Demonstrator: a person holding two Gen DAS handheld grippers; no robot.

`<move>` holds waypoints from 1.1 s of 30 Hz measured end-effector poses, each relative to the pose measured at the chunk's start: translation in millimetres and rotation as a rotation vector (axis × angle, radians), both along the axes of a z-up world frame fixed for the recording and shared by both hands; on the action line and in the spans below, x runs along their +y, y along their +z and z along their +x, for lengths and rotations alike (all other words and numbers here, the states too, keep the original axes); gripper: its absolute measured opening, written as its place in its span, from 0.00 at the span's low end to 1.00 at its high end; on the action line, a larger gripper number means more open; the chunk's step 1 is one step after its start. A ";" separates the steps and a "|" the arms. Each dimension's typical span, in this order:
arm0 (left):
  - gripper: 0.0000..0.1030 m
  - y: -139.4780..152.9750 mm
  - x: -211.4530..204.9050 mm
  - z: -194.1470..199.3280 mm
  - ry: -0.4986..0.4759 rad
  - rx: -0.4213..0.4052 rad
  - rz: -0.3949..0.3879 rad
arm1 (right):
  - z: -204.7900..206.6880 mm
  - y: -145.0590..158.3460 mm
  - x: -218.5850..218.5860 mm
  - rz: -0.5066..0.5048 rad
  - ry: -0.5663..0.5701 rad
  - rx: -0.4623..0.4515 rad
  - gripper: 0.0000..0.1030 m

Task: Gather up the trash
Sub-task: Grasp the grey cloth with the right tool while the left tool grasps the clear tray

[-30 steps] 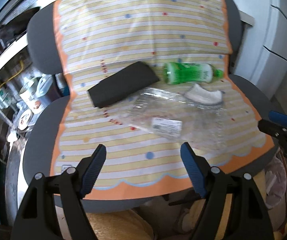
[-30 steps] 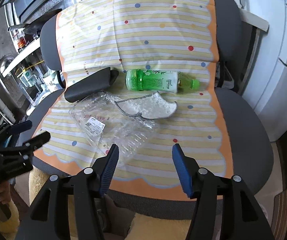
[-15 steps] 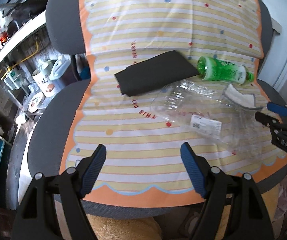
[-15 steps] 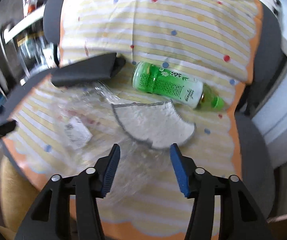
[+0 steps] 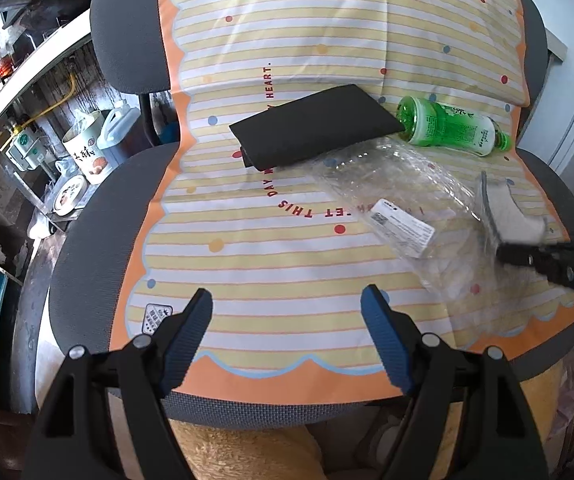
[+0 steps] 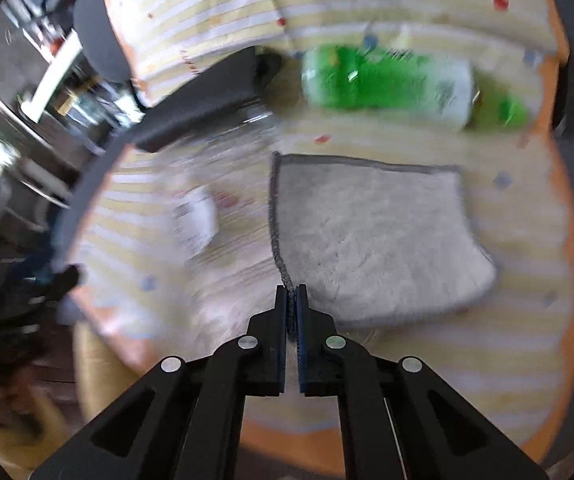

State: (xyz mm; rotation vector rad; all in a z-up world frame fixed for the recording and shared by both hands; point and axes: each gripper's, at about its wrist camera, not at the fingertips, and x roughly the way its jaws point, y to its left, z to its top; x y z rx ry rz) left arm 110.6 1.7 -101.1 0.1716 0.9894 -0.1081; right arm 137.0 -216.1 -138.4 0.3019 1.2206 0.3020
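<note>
**Right claw pinches the cloth on a striped chair cover**

We see a grey office chair [image 5: 87, 208] draped in a yellow-striped, orange-edged cover [image 5: 271, 240], with cluttered shelves and mugs [image 5: 87, 152] at its left. On the seat lie a black pouch [image 5: 311, 132], a crumpled clear plastic wrapper [image 5: 399, 200] bearing a white label, a grey-edged white cloth [image 6: 375, 232] and a green bottle [image 5: 451, 130] on its side. Our left gripper [image 5: 287, 316] hovers over the seat's front edge, jaws spread wide, holding nothing. Our right gripper [image 6: 291, 300] has its jaws closed on the cloth's near corner, though that view is blurred. The cover reads "HEART" and "DAY… THIS".
</note>
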 end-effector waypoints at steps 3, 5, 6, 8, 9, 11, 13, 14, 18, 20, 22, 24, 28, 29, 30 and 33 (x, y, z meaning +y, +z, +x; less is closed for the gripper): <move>0.73 1.0 -1.4 -0.6 -0.003 -0.002 -0.005 | -11.3 1.6 17.8 0.080 0.039 0.013 0.04; 0.73 -0.1 -3.7 0.0 -0.005 0.002 -0.008 | -17.4 8.3 29.1 0.074 0.060 -0.012 0.04; 0.73 -1.0 -4.9 0.2 -0.006 0.004 -0.009 | -20.8 14.7 33.2 0.049 0.061 -0.044 0.04; 0.73 -3.6 -7.6 1.7 -0.008 0.006 -0.010 | -26.2 29.2 36.1 -0.045 0.043 -0.122 0.04; 0.73 -5.4 -8.5 2.7 -0.008 0.009 -0.013 | -29.6 35.6 34.4 -0.091 0.032 -0.157 0.04; 0.72 -9.6 -10.3 5.7 -0.006 0.020 -0.041 | -36.2 50.3 29.6 -0.196 -0.005 -0.234 0.04; 0.68 -14.8 -14.1 9.1 -0.014 0.031 -0.076 | -42.5 60.0 21.7 -0.263 -0.037 -0.283 0.04; 0.63 -18.1 -17.0 11.6 -0.015 0.042 -0.093 | -43.8 62.5 17.0 -0.286 -0.050 -0.295 0.04; 0.47 -32.4 -25.7 23.2 -0.003 0.082 -0.153 | -48.3 62.1 -4.4 -0.324 -0.097 -0.297 0.04; 0.40 -39.1 -28.3 29.5 0.013 0.105 -0.179 | -52.1 60.9 -11.2 -0.337 -0.107 -0.292 0.04; 0.38 -45.1 -31.1 34.8 0.027 0.125 -0.197 | -51.6 60.3 -13.0 -0.340 -0.109 -0.289 0.04; 0.33 -49.5 -35.3 36.8 0.026 0.134 -0.197 | -51.2 61.4 -13.3 -0.334 -0.111 -0.292 0.04; 0.23 -51.1 -45.5 36.7 -0.001 0.103 -0.143 | -57.8 67.8 -14.2 -0.319 -0.108 -0.297 0.04; 0.12 -49.4 -46.6 35.8 -0.003 0.096 -0.123 | -59.2 69.1 -13.6 -0.324 -0.105 -0.299 0.04; 0.12 -46.2 -46.9 34.0 -0.012 0.088 -0.118 | -61.1 70.7 -12.7 -0.331 -0.101 -0.303 0.04; 0.07 -27.2 -42.9 19.6 -0.055 0.050 -0.124 | -64.1 72.7 -11.2 -0.360 -0.100 -0.309 0.04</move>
